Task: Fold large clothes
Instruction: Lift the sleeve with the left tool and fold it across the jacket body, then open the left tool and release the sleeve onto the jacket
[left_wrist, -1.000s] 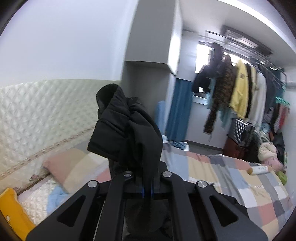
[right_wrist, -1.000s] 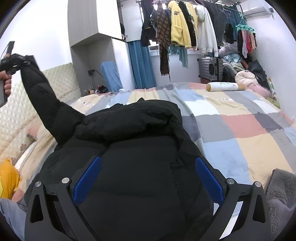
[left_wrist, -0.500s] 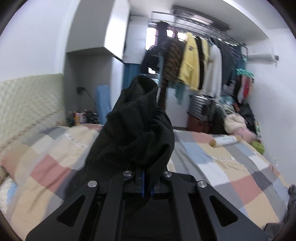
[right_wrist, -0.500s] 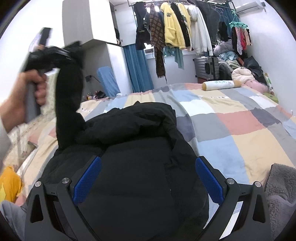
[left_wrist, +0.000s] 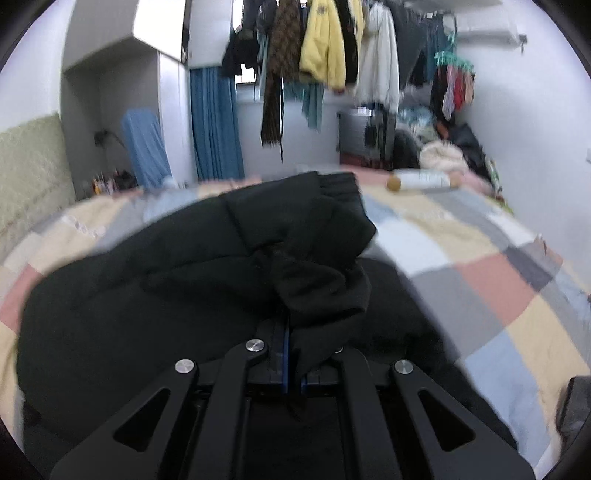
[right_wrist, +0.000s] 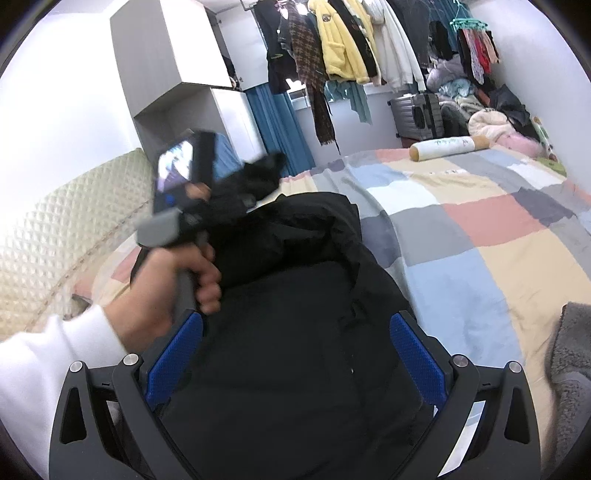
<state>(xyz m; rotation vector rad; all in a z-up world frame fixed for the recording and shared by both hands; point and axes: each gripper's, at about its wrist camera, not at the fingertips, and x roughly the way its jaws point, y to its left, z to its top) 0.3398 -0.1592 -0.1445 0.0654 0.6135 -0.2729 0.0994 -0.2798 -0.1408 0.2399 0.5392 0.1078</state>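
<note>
A large black padded jacket lies on the patchwork bed cover; it also fills the lower left wrist view. My left gripper is shut on the jacket's black sleeve, whose ribbed cuff sticks out ahead of the jaws, low over the jacket body. In the right wrist view the left gripper and the hand holding it hang over the jacket's left part, sleeve end trailing from it. My right gripper is open over the jacket's near part, empty.
A cream quilted headboard runs along the left. A rolled bolster lies at the bed's far end. Hanging clothes, a suitcase and piled garments stand beyond. A grey fleece item lies at the near right.
My left gripper has swung the sleeve from high at the left, down and across over the jacket body. The right gripper stayed open in place.
</note>
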